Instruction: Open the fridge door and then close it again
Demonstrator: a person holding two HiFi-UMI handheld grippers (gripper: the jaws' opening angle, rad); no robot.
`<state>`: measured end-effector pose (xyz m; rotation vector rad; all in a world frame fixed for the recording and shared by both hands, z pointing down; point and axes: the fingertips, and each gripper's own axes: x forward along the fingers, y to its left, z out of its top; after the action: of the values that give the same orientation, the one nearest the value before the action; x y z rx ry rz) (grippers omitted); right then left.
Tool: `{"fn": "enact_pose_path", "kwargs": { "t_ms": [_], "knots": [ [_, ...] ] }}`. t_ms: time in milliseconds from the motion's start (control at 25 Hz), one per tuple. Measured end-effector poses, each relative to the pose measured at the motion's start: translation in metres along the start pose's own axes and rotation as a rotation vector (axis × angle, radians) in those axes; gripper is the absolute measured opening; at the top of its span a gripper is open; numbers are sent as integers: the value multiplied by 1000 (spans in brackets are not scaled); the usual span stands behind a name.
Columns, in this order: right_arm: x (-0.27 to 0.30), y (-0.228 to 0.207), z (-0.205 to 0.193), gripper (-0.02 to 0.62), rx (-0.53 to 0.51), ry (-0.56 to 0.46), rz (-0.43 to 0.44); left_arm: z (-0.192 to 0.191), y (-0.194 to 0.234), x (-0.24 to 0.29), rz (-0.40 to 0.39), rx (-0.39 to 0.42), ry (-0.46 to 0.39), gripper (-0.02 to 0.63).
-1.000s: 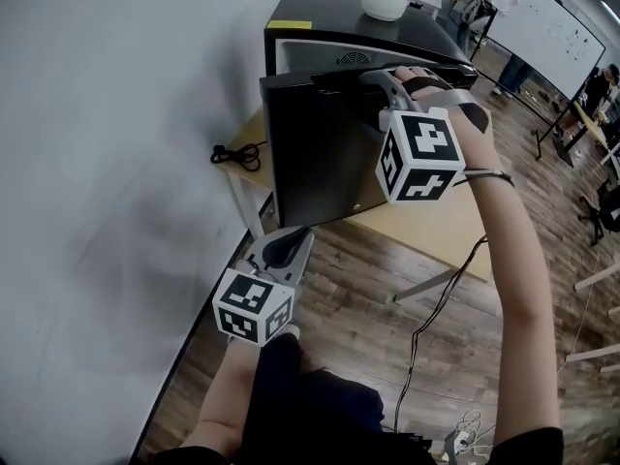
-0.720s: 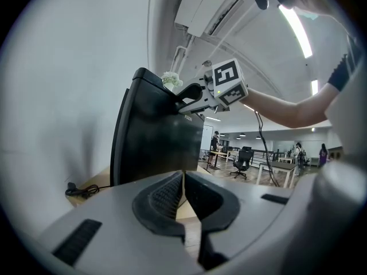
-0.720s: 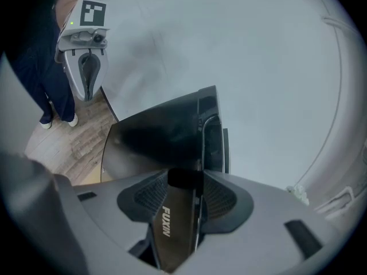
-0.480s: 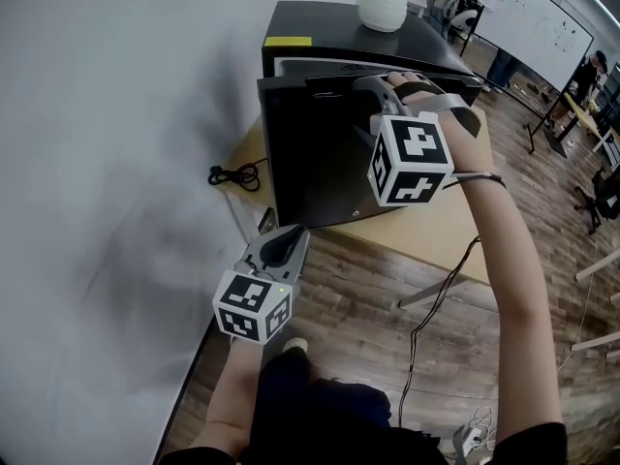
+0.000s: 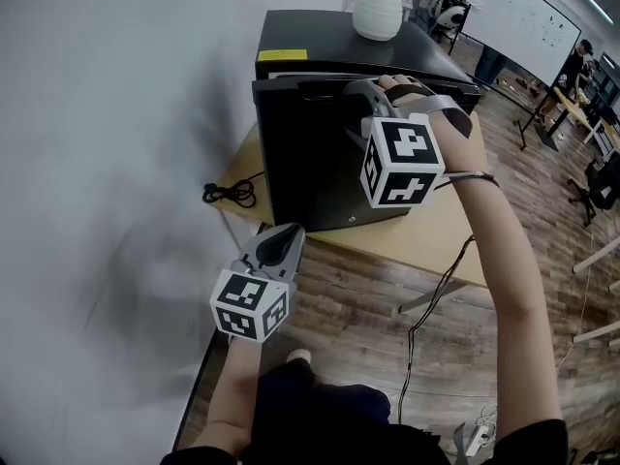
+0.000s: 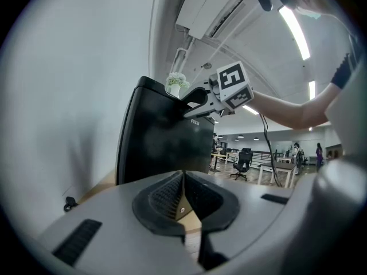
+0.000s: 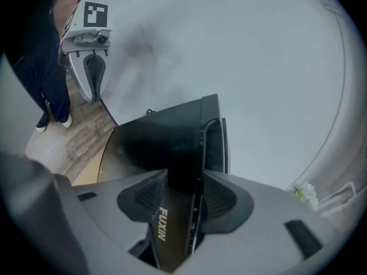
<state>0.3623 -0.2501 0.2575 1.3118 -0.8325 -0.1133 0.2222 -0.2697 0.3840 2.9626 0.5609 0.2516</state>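
A small black fridge (image 5: 325, 37) stands on a wooden table (image 5: 441, 235) against the wall. Its door (image 5: 310, 158) stands ajar by a narrow gap at the top. My right gripper (image 5: 360, 91) is shut on the door's top edge; in the right gripper view the edge of the door (image 7: 155, 142) runs between the two pads (image 7: 150, 192). My left gripper (image 5: 288, 232) hangs low in front of the table, shut and empty, apart from the fridge. In the left gripper view its jaws meet, with the fridge (image 6: 160, 145) and the right gripper (image 6: 198, 99) ahead.
A white vase (image 5: 378, 6) stands on the fridge top. A black cable (image 5: 229, 194) lies on the table's left corner by the grey wall (image 5: 107, 163). Another cable (image 5: 431, 308) hangs over the wood floor. Desks, chairs and people are far behind.
The door has swung toward the fridge body and the gap at its top has narrowed, with the right gripper still on its edge. The left gripper has drifted slightly.
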Motion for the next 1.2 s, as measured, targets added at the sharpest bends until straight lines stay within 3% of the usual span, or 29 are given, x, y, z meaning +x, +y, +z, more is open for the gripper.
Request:
{"fn": "enact_pose_path", "kwargs": {
  "t_ms": [440, 1200],
  "knots": [
    [26, -13, -8, 173, 44, 69, 2, 5, 25, 21, -19, -3, -13, 12],
    [25, -12, -6, 172, 36, 44, -65, 8, 42, 25, -51, 26, -4, 12]
  ]
}}
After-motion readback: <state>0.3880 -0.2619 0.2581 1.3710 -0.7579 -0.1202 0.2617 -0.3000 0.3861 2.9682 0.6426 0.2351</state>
